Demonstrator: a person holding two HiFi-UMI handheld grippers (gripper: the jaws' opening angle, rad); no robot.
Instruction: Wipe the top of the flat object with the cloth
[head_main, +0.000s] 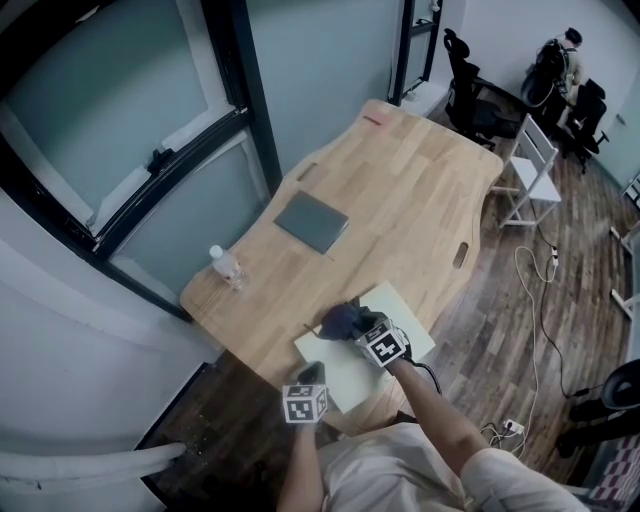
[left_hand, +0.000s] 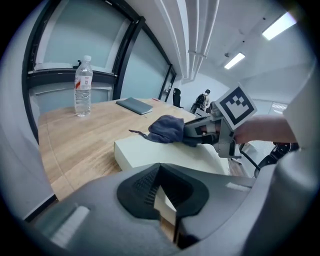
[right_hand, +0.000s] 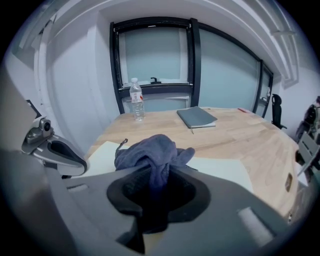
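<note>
Right tongs (right_hand: 156, 187) pinching blue cloth (right_hand: 147, 150) on pale board (right_hand: 222, 167); left tongs (left_hand: 162, 195) apparently clamping board edge.

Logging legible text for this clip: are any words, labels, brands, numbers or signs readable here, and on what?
None can be read.
Water bottle label: red print, too small to read.
Marker cubes: black-and-white square patterns, no letters.
Red mark at the far end of the table: too small to read.
</note>
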